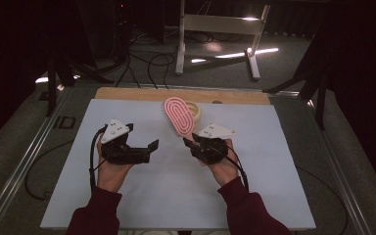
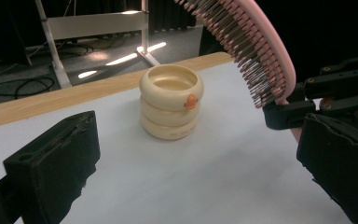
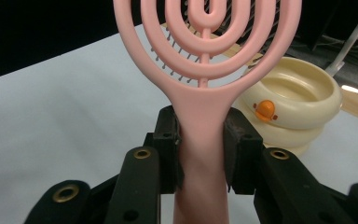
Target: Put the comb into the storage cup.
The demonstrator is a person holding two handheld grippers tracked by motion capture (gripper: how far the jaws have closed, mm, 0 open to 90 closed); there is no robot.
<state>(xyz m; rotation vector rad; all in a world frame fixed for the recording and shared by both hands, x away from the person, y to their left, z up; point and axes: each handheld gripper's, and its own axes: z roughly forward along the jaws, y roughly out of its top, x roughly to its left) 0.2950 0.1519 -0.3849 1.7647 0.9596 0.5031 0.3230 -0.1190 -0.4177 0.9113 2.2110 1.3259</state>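
The left gripper hovers low over the white sheet on the bench, its jaws spread wide and nothing between them. In the left gripper view the two black pads frame bare white surface, and the gripper looks towards the things ahead and to its right, which reads as a waiting or ready posture, not a grasp. The person's left hand cradles it from below.

Ahead of that gripper, past its open jaws, stands a cream holder built like stacked rings, open at the top, upright on the white sheet near the bare wooden edge of the bench. A small orange duck-like knob sits on its side. Faint lettering runs along its lowest ring, but it is too small and blurred to read; no other brand or label is legible.

To the right, the right gripper is closed firmly on the neck of a pink hairbrush, its pads pressing both sides of the handle just below the oval head. The brush head rises forward and up from the gripper, lifted clear of the sheet, its open spiral back towards the gripper's own camera and its bristles facing away. It hangs just in front of and above the holder. My guess is that the grip low on the neck keeps the head free and steady, perhaps for lowering it into the holder's open top.
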